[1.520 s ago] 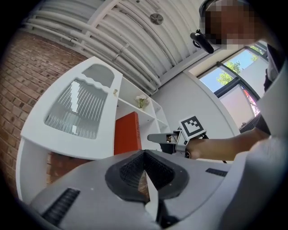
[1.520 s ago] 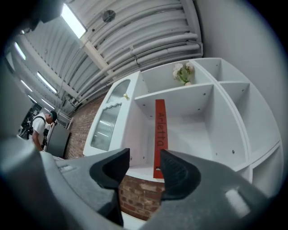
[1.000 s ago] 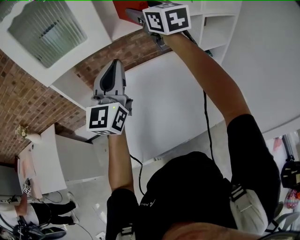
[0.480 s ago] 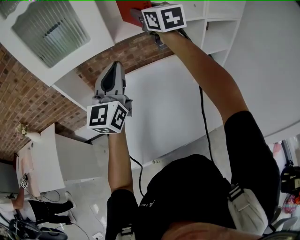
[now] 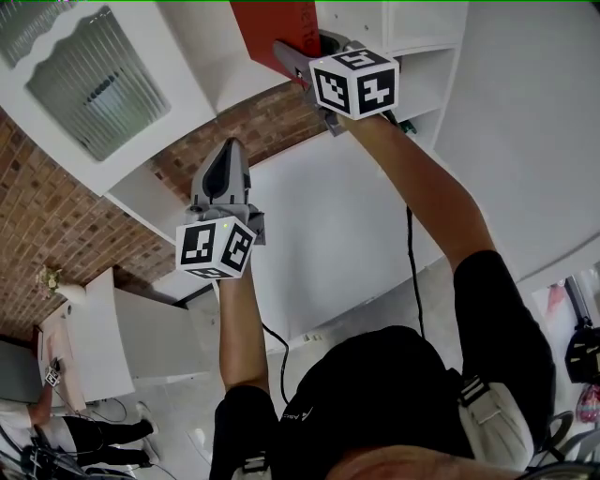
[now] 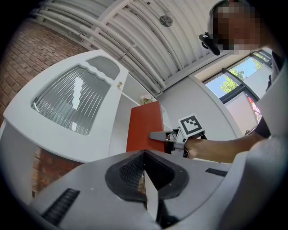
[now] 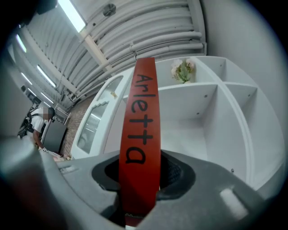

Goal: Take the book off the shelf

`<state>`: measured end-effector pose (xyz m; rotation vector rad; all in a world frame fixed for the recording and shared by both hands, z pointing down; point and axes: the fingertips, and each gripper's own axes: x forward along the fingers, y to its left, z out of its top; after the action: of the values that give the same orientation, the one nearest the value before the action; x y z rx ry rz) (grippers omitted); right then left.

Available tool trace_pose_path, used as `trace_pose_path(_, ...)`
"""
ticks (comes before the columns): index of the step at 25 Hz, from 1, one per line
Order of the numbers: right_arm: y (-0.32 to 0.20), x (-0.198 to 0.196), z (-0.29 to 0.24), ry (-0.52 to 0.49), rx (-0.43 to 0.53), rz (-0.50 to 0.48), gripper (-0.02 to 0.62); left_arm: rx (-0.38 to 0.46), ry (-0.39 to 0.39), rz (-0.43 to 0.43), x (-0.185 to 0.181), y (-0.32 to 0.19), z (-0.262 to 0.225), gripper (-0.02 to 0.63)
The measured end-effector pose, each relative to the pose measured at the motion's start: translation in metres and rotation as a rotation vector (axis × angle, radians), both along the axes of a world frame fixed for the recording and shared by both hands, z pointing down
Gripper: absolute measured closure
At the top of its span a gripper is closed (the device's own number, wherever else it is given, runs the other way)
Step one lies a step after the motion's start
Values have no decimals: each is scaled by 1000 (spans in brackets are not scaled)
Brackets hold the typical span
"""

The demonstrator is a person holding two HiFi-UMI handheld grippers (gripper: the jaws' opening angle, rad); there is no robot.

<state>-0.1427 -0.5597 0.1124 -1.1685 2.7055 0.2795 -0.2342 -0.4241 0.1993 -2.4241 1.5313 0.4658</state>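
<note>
brickwork (image 5: 56, 220) fills our far left, and beside it we see the white cabinet (image 5: 94, 80) with its ribbed glass door. next along, our left hand-held gripper (image 5: 229, 148) hangs in the air just below that cabinet, jaws pressed together with nothing between them. moving right, the red book (image 5: 272, 28) stands upright at the front of the white shelf (image 5: 417, 42), and the spine turned towards us is lettered "arletta". our right hand-held gripper (image 5: 289, 56) is on it. the jaws are closing, the spine sits squarely between them, and both pads touch the covers. further right we get the shelf's open compartments, and a small bunch of flowers (image 7: 182, 69) up on the shelf.
</note>
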Motion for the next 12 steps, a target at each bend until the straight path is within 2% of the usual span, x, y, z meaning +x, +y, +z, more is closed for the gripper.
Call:
trace_pose_path(7,76,48,-2,-46,82,-46,437,56,-2,5,17,18,-16,609)
trace_pose_path(12,124,72,18,-41,129,-66,437,61,3,-4,31,38,-16,609)
